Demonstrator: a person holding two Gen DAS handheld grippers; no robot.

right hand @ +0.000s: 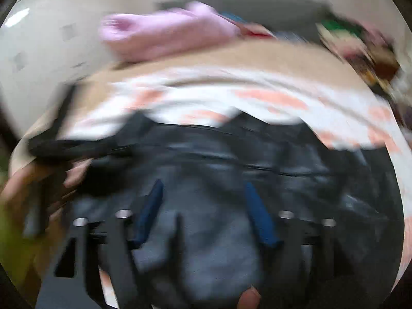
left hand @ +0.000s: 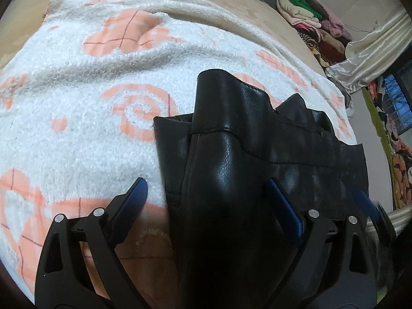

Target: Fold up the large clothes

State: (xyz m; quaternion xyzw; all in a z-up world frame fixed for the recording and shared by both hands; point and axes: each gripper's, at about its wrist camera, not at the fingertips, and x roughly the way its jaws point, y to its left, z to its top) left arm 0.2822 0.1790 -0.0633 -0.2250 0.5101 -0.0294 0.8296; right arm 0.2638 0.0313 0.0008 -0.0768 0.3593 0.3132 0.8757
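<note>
A tan bed [left hand: 257, 7] carries one white fleece blanket [left hand: 77, 134] patterned in orange, with one black leather jacket [left hand: 231, 139] lying on its near right part. A stack of folded clothes [left hand: 309, 15] sits far right by a cream satin curtain [left hand: 370, 49]. The left gripper [left hand: 207, 198] has its two blue-padded fingers spread wide, a raised fold of the jacket passing between them without being pinched. The right gripper [right hand: 203, 206] hangs over the jacket [right hand: 206, 154], its fingers likewise apart (this view is heavily motion-blurred). Only the right wrist view shows a pink garment [right hand: 164, 31] at the bed's far edge and a white wall [right hand: 46, 38] on the left.
</note>
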